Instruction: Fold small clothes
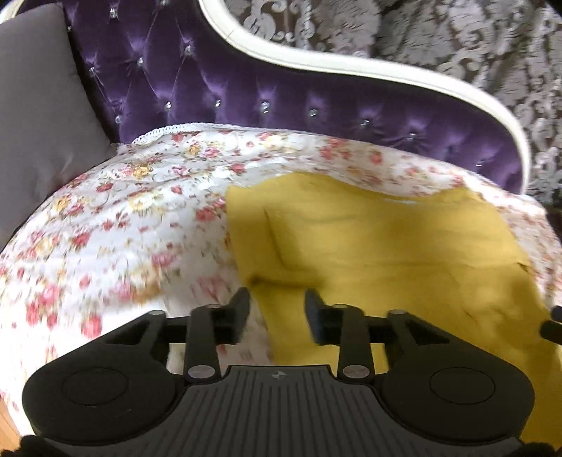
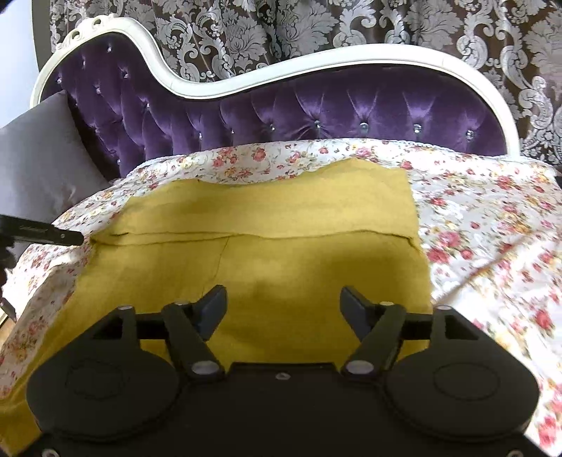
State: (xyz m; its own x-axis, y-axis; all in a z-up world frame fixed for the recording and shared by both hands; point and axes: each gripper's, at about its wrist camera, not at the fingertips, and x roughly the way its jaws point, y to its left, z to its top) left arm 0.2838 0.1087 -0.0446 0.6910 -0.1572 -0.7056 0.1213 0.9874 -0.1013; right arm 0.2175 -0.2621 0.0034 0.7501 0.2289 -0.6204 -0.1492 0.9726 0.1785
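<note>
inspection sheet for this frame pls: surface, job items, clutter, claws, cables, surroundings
Surface: floral quilt spread over the seat.
Job's things: yellow garment lying flat on the quilt, a fold line across it.
Clutter: nothing seen.
Claws: left claw open, over the garment's left edge, holding nothing; right claw open, above the garment's middle, holding nothing.
Cables: nothing seen.
Surroundings: purple tufted backrest with a white frame, grey cushion at left, patterned curtain behind.
</note>
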